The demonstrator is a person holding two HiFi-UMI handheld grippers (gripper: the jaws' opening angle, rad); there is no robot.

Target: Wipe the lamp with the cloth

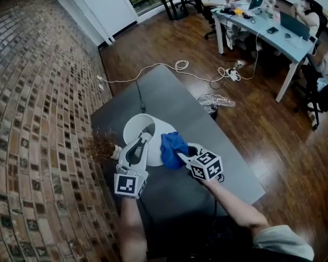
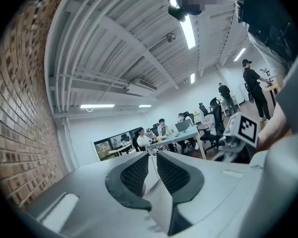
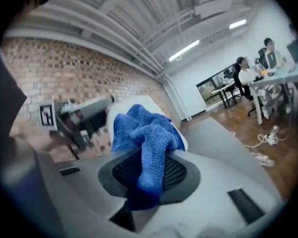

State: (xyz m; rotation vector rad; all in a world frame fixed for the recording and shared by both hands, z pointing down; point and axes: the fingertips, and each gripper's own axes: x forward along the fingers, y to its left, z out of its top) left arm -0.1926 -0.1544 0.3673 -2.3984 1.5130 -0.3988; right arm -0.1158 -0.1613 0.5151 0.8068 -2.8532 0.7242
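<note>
Bunching out of the right gripper [image 1: 183, 156] [image 3: 149, 170], whose jaws are clamped on it, the blue cloth [image 1: 174, 144] [image 3: 146, 133] lies against the right side of the white lamp [image 1: 134, 127] shade. The left gripper [image 1: 145, 138] [image 2: 152, 170] pinches the shade's near rim between almost-closed jaws. The lamp stands by the left edge of the desk [image 1: 177, 97].

brick wall [image 1: 33, 119] left, dark wood floor [image 1: 262, 132], grey table [image 1: 175, 91], white desk [image 1: 292, 42] beyond.
</note>
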